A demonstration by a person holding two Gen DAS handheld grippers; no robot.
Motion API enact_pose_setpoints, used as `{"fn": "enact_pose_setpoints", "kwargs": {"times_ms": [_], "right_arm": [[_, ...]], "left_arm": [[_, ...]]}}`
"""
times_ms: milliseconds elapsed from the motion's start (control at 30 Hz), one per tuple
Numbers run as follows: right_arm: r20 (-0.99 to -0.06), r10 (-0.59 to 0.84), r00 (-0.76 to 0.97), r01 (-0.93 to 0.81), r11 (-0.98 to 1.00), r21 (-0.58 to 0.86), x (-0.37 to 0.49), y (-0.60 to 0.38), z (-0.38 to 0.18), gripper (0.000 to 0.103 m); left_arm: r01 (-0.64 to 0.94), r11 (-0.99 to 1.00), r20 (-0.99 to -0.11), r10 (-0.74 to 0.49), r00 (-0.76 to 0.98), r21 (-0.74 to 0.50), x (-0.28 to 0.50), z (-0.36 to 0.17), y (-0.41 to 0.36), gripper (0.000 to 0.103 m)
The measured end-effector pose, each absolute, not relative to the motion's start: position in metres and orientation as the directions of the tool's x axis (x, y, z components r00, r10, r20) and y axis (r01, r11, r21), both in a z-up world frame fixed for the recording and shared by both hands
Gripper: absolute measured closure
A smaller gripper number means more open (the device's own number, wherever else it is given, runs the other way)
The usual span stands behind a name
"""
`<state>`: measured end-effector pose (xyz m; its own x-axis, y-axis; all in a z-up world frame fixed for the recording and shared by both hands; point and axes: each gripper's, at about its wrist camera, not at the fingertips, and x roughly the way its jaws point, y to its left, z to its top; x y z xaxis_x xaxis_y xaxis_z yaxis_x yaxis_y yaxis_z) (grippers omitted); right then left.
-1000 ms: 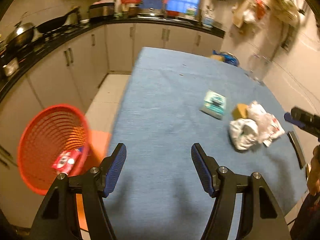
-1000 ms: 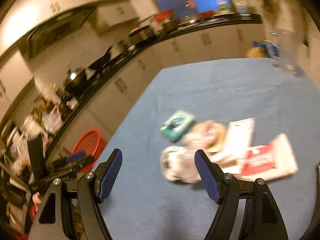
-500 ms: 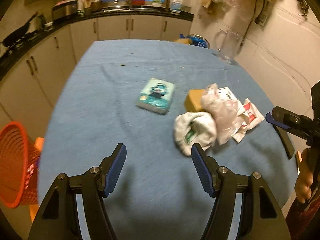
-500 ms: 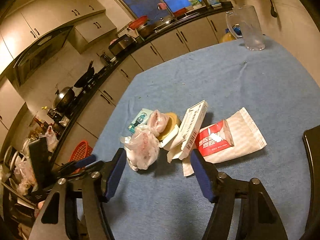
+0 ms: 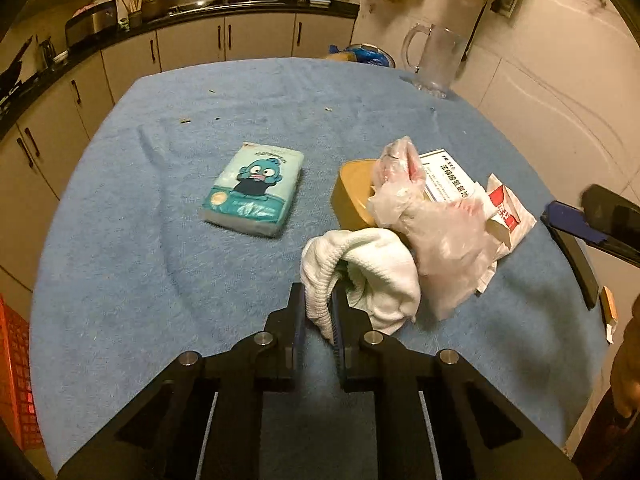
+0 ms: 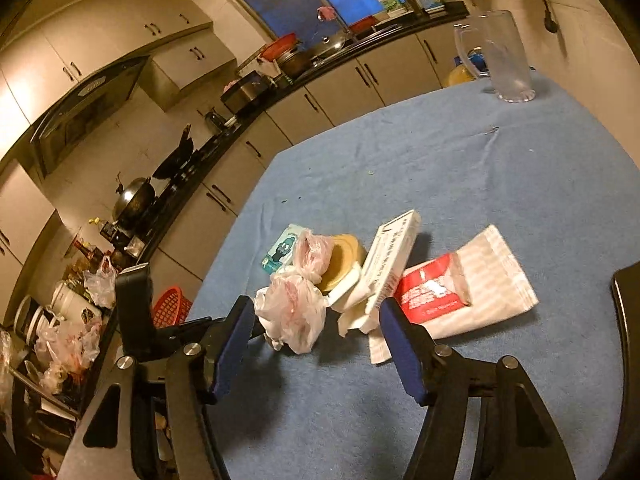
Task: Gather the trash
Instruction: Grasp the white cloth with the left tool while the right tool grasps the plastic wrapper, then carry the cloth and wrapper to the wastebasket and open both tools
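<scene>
My left gripper (image 5: 318,316) is shut on the near edge of a crumpled white cloth (image 5: 372,268) that lies on the blue tablecloth (image 5: 160,280). Right of the cloth lie a crumpled clear plastic bag (image 5: 432,216), a yellow tub (image 5: 354,192), a white box (image 5: 448,180) and a red-and-white packet (image 5: 506,210). A teal tissue pack (image 5: 254,190) lies to the left. My right gripper (image 6: 316,344) is open just in front of the plastic bag (image 6: 294,312), the white box (image 6: 390,256) and the packet (image 6: 460,292).
An orange basket (image 5: 14,380) stands beside the table at the left edge; it also shows in the right wrist view (image 6: 170,306). A clear jug (image 5: 434,58) stands at the table's far right. A dark chair back (image 5: 576,268) is at the right edge. Kitchen cabinets (image 5: 192,46) run behind.
My left gripper has swung from the basket toward the trash pile and closed on the white cloth. My right gripper has moved closer to the pile and stays open.
</scene>
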<state>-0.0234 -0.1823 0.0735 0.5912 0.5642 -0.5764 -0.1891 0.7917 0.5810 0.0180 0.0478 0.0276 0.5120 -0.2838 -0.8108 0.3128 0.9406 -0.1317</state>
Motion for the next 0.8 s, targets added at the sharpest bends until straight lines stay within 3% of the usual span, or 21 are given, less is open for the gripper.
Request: {"fn": "enact_pose_setpoints", "kwargs": {"times_ms": [100,233,367,467,533,800], "right_arm": [[-0.590,0.563,0.579,-0.222,0.805,0.550,-0.019,-0.165,0.076,0.035],[-0.638,0.537,0.552,-0.273,0.839,0.470,-0.010,-0.131,0.075,0.047],[-0.694,0.480,0.537,-0.291,0.877,0.381,-0.001,-0.101,0.063,0.052],[-0.746,0.377,0.548,-0.278,0.924,0.262,0.005,-0.085,0.049,0.063],[-0.761,0.366,0.536,-0.284,0.927,0.245,0.005,-0.080,0.041,0.077],[-0.706,0.424,0.567,-0.339,0.901,0.269,-0.018,-0.078,0.064,0.081]], "left_arm": [[0.297,0.947,-0.798,-0.272,0.538,-0.122,0.002,0.032,0.060,0.091],[0.273,0.956,-0.782,-0.250,0.571,-0.106,-0.017,0.040,0.079,0.091],[0.227,0.971,-0.760,-0.207,0.616,-0.080,-0.033,0.048,0.103,0.091],[0.194,0.978,-0.745,-0.189,0.639,-0.081,-0.041,0.054,0.121,0.091],[0.176,0.981,-0.736,-0.177,0.653,-0.080,-0.045,0.057,0.128,0.091],[0.115,0.987,-0.704,-0.158,0.692,-0.108,-0.066,0.069,0.169,0.091]]}}
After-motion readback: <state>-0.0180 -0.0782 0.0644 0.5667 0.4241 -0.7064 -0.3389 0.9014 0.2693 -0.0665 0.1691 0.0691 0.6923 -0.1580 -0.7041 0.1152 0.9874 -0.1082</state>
